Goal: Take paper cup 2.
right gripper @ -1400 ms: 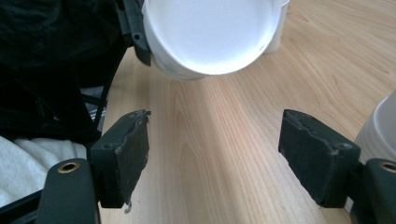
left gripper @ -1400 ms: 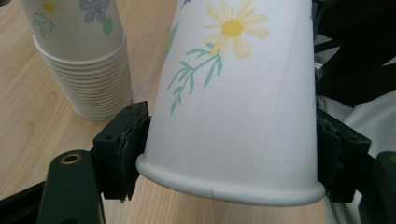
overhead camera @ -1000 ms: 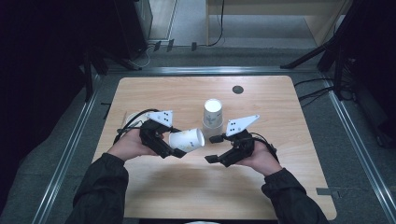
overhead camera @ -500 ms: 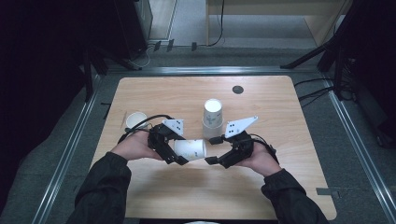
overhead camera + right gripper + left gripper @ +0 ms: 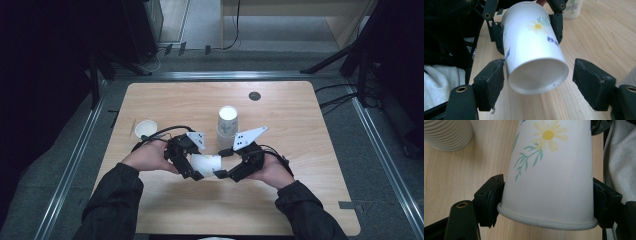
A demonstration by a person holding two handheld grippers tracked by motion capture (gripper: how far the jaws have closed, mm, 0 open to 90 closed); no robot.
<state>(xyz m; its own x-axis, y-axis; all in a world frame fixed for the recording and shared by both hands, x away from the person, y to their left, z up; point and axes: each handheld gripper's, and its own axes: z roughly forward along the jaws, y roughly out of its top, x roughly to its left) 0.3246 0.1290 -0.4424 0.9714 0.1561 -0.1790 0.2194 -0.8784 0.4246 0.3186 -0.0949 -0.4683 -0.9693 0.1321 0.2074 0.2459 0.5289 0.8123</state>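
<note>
Carried on its side above the wooden counter (image 5: pixel 300 125), between both hands: white paper cup with a daisy print (image 5: pixel 549 170), clamped near its rim by left tongs (image 5: pixel 192 167). Right tongs (image 5: pixel 225 172) parted around its base, not yet gripping. Handover probably half done; stacking on upturned cups (image 5: pixel 227 122) left.

Cup (image 5: pixel 554 177) in my left gripper (image 5: pixel 546 202): thin matt white paper, smooth wall, rolled rim, printed daisy. Stack (image 5: pixel 227 122) looks like the same paper; its side is ribbed where rims pile up. My pads (image 5: pixel 492 80) are black rubbery foam, matt, edges frayed and rough. Jaw arms are hard black plastic, slight sheen. Table (image 5: pixel 300 125) is light wood-grain, smooth, satin. My sleeves (image 5: pixel 112 205) are dark matt cloth.
</note>
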